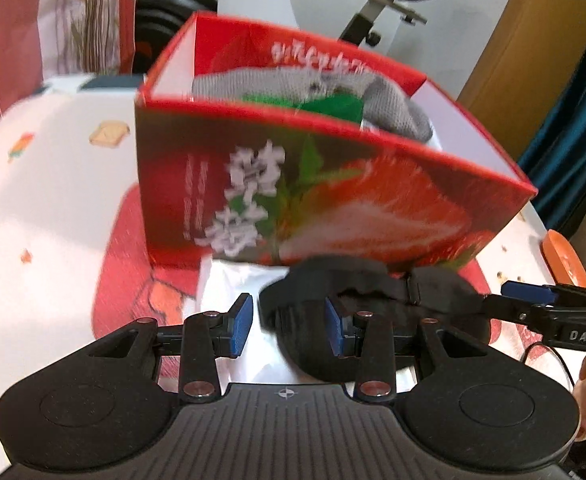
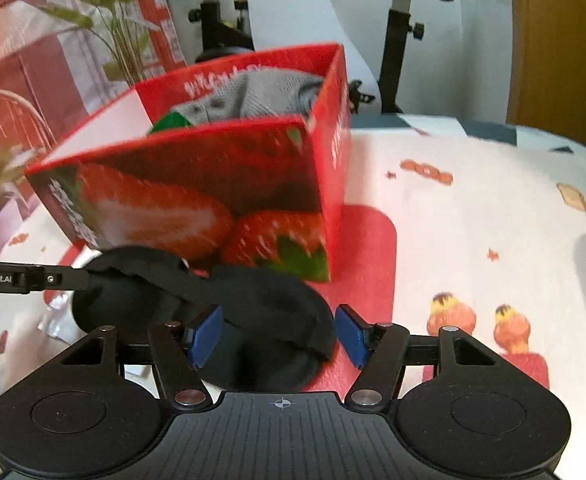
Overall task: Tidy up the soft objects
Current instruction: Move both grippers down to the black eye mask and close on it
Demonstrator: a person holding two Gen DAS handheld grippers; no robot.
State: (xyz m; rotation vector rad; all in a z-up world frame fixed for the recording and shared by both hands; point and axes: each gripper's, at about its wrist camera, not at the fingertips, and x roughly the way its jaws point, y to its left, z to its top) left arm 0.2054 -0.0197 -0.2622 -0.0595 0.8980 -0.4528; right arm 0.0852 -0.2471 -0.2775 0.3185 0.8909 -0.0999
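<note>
"DAS" on right claw (image 1: 533, 294), "GenRobot.AI" on left claw (image 2: 69, 279), box (image 1: 333, 208) lettering blurred

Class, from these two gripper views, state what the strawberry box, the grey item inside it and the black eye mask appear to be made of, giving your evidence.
Box: likely glossy printed cardboard; stiff straight walls, plain white inside.
Grey item: looks like knitted fabric; a fine textured weave shows.
Eye mask: probably soft matte cloth with a strap; it sags and creases without shine.

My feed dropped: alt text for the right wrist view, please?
A black sleep mask lies before a red strawberry box, between the open right tongs. The left tongs reach its far end. Grey knitwear fills the box.
</note>
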